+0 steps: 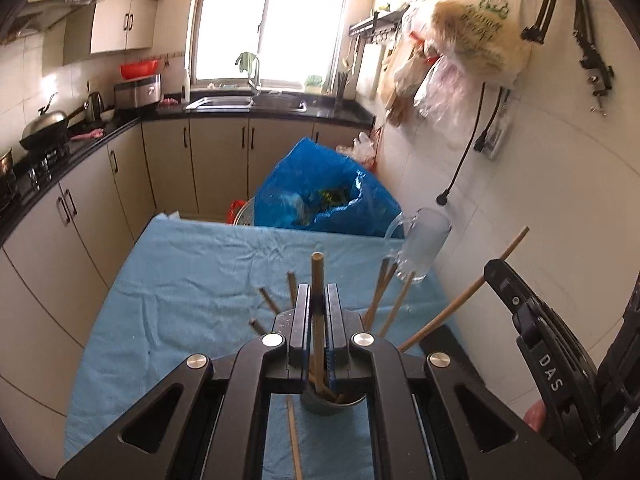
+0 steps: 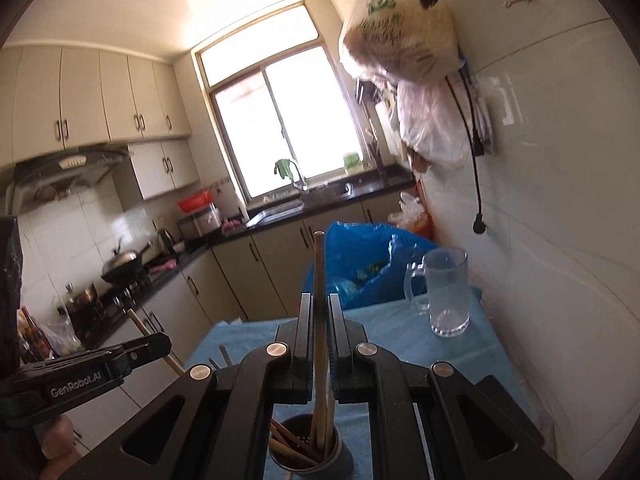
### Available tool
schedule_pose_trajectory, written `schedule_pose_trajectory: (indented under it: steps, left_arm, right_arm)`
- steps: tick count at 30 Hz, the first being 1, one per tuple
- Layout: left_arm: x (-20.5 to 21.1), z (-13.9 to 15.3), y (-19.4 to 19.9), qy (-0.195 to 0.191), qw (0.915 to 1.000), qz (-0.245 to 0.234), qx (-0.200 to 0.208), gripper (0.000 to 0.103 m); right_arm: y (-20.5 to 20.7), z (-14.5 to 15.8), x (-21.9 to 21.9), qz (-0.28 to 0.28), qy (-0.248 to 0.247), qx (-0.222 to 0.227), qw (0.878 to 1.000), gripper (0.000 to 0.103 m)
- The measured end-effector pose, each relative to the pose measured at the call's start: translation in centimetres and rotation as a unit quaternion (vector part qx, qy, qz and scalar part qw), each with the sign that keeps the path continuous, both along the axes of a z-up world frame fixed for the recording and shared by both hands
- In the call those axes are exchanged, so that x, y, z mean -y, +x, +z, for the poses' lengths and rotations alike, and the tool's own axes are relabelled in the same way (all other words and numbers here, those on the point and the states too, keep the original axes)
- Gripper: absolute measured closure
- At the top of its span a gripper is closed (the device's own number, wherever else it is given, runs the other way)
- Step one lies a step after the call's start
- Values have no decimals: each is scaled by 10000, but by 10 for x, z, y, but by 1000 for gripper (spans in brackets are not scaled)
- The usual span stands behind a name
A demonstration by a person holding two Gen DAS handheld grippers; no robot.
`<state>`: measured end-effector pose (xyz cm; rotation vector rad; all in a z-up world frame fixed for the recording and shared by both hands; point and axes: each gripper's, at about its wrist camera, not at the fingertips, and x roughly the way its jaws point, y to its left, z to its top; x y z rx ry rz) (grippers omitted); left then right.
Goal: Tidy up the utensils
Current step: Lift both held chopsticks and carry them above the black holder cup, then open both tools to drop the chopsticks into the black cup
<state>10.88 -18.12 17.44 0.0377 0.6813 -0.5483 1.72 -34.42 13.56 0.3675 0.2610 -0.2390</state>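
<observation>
My left gripper [image 1: 318, 300] is shut on one wooden chopstick [image 1: 317, 280] that stands upright with its lower end in the grey utensil cup [image 1: 332, 404]. Several other chopsticks [image 1: 380, 300] lean out of that cup. My right gripper [image 2: 319, 310] is shut on another upright chopstick [image 2: 319, 264] whose lower end is also in the cup [image 2: 312, 454]. The right gripper shows at the right of the left wrist view [image 1: 540, 344] with its chopstick [image 1: 460, 304]. One loose chopstick [image 1: 294, 436] lies on the blue cloth [image 1: 180, 288].
A clear glass mug [image 2: 446, 292] stands at the table's far right by the white wall. A blue bag [image 1: 320, 188] sits beyond the table's far edge. Cabinets and a counter with a wok [image 1: 44, 130] run along the left. Plastic bags [image 1: 472, 32] hang on the wall.
</observation>
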Motion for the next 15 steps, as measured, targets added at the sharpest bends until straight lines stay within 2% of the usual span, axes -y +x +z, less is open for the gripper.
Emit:
schedule_pose_trajectory:
  steps: [9,12,13,15]
  left_arm:
    - [-6,-14,5,-12,10000,35,-86,97]
    - [-10,-12,4,-55,9999,59,-109,95]
    - [-13,-11,3,-85,9999,71,-108,94]
    - [-20,-8,0,-129,9999,97,-57,87]
  right_arm:
    - [19,-26,3,93,178,-440,9988,95]
    - [17,-23,4,104,190,-413,9989,83]
    - [13,-21,4,74,178,-374,9991,76]
    - [4,-15,2,50,152,-251,9996,73]
